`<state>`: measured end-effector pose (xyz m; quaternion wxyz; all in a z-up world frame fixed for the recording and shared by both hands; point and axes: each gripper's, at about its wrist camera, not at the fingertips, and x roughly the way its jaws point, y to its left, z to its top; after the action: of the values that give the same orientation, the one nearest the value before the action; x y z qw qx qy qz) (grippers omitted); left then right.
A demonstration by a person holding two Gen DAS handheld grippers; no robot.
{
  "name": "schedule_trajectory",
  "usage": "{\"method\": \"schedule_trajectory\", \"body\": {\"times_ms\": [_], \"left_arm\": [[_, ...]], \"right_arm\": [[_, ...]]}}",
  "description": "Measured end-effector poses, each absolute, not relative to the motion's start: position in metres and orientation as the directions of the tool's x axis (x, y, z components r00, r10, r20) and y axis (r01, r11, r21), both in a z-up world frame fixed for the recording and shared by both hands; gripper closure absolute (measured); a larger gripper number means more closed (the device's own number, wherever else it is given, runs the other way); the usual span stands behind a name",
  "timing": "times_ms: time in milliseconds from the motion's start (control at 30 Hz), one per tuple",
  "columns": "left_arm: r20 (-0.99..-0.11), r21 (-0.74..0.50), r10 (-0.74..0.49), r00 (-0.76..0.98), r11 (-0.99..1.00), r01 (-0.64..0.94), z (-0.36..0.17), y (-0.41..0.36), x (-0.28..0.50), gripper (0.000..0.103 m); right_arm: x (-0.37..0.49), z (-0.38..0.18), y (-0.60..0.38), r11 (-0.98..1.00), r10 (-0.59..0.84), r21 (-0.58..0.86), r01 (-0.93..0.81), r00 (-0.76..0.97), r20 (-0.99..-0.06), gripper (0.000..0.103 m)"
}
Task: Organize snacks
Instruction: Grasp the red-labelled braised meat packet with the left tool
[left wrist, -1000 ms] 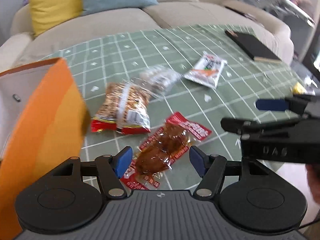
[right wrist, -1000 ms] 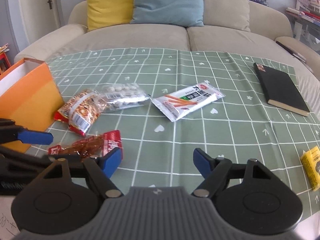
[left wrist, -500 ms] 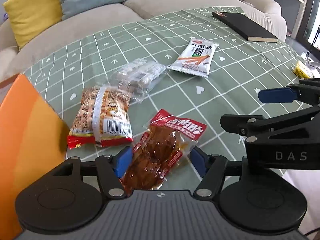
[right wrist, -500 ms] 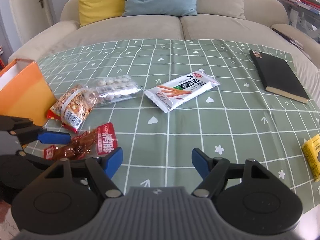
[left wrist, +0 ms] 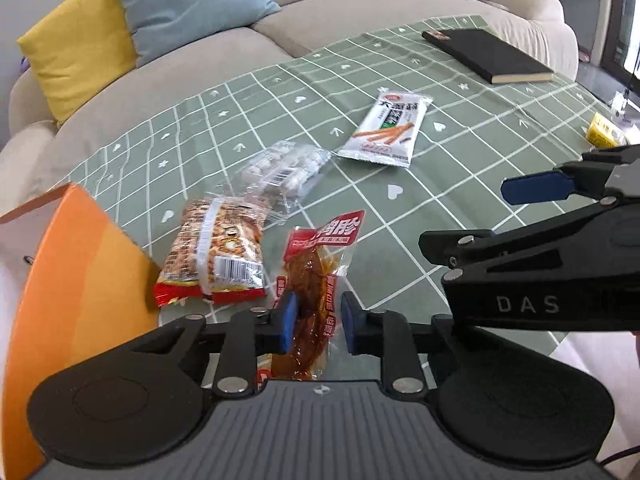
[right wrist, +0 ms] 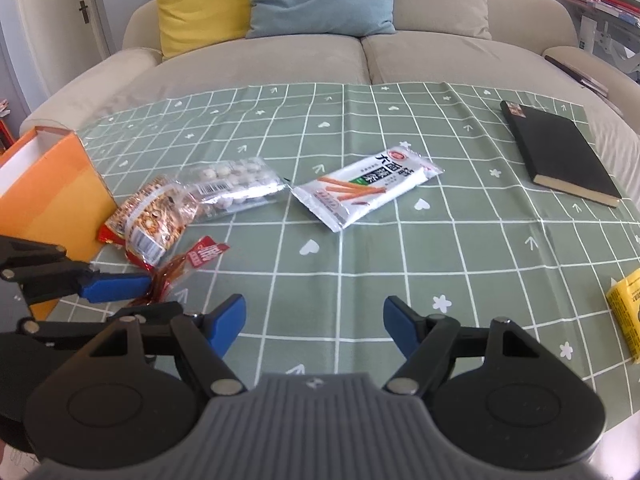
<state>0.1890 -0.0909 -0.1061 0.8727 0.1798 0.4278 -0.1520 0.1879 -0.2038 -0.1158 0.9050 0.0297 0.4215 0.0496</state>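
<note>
Left gripper [left wrist: 316,322] jaws straddle the red meat-snack packet [left wrist: 316,280].

The near end of the red meat pouch [left wrist: 310,300] runs under the body of the left gripper [left wrist: 316,322], so its bottom edge is hidden. In the right wrist view the same pouch is partly covered by a blue finger pad. The orange bag [left wrist: 68,300] is cut off by the left frame edge in both views, and its inside cannot be seen. The yellow packet [right wrist: 626,316] is clipped by the right edge. Print on the white stick snack pack [left wrist: 386,130] is too small to read. The clear bag [left wrist: 286,170] overlaps the peanut bag [left wrist: 218,252], hiding their meeting edges.
</note>
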Motion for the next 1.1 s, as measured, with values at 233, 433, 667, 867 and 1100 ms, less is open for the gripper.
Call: {"method": "schedule_trajectory", "body": {"times_ms": [233, 433, 667, 867, 1100], "left_arm": [[-0.801, 0.076, -0.128, 0.585, 0.947, 0.312, -0.079, -0.066, 0.191, 0.103], [-0.828, -0.141, -0.234, 0.51, 0.966, 0.215, -0.066, -0.03, 0.196, 0.103], [-0.85, -0.182, -0.226, 0.476, 0.974, 0.136, -0.069, -0.007, 0.202, 0.103], [-0.85, -0.252, -0.277, 0.448, 0.961, 0.116, -0.071, 0.012, 0.21, 0.103], [-0.867, -0.237, -0.283, 0.41, 0.958, 0.16, -0.072, 0.02, 0.219, 0.103]], "right_arm": [[0.187, -0.114, -0.198, 0.992, 0.127, 0.086, -0.095, 0.638, -0.759, 0.03], [0.181, -0.112, -0.184, 0.976, 0.211, 0.124, -0.18, 0.622, -0.754, 0.031], [0.176, -0.12, -0.15, 0.941, 0.317, 0.185, -0.282, 0.55, -0.773, 0.053], [0.183, -0.129, -0.127, 0.93, 0.346, 0.211, -0.302, 0.523, -0.779, 0.069], [0.197, -0.133, -0.107, 0.914, 0.389, 0.248, -0.321, 0.524, -0.758, 0.078]]}}
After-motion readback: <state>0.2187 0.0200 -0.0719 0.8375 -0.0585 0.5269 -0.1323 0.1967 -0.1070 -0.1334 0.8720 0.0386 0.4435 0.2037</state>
